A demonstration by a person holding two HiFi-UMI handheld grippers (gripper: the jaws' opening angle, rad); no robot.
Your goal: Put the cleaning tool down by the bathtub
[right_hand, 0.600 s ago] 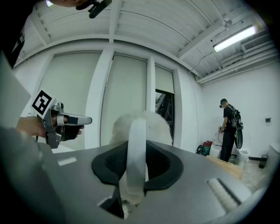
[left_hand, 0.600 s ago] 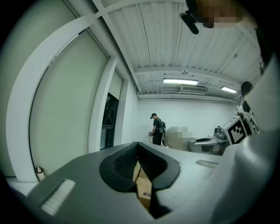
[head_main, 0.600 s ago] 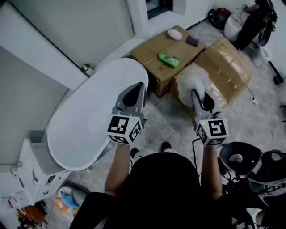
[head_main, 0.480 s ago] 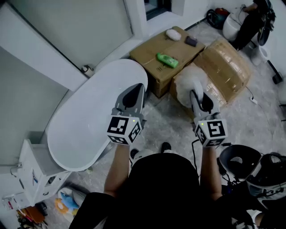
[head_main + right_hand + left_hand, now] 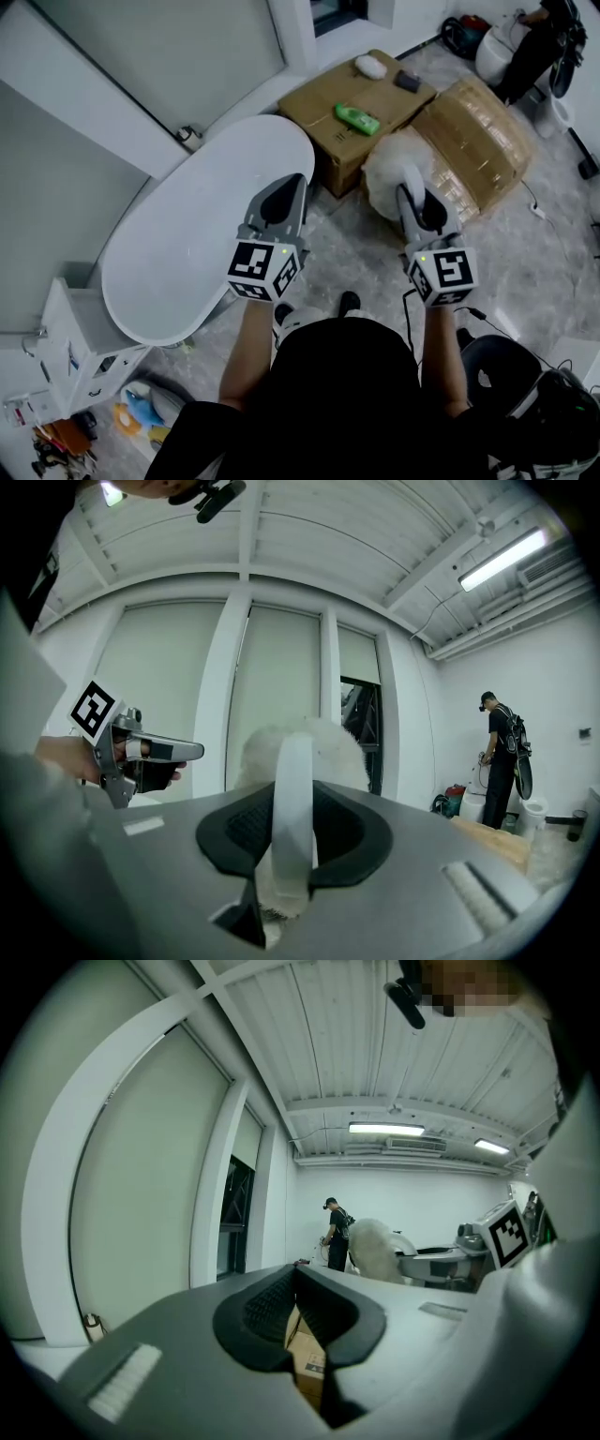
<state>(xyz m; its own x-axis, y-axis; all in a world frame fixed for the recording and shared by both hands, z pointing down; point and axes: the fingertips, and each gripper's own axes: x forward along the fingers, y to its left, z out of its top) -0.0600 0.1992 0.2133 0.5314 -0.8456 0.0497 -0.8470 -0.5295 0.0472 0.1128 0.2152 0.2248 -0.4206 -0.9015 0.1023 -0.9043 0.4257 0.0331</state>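
A: Which one has the cleaning tool (image 5: pixel 398 173)?

B: The right gripper (image 5: pixel 417 202). Its jaws stand wide, clamped on the white handle (image 5: pixel 292 789). The handle runs forward along them, with the fluffy head out in front above the wrapped box (image 5: pixel 483 141).

A: And the bathtub (image 5: pixel 187 244)?

B: Off to the left, past the left gripper (image 5: pixel 278 202), whose jaws are drawn together on nothing. Bare floor (image 5: pixel 361 258) beside the tub's rounded end lies down and left of the tool, so the right hand likely swings that way and lowers.
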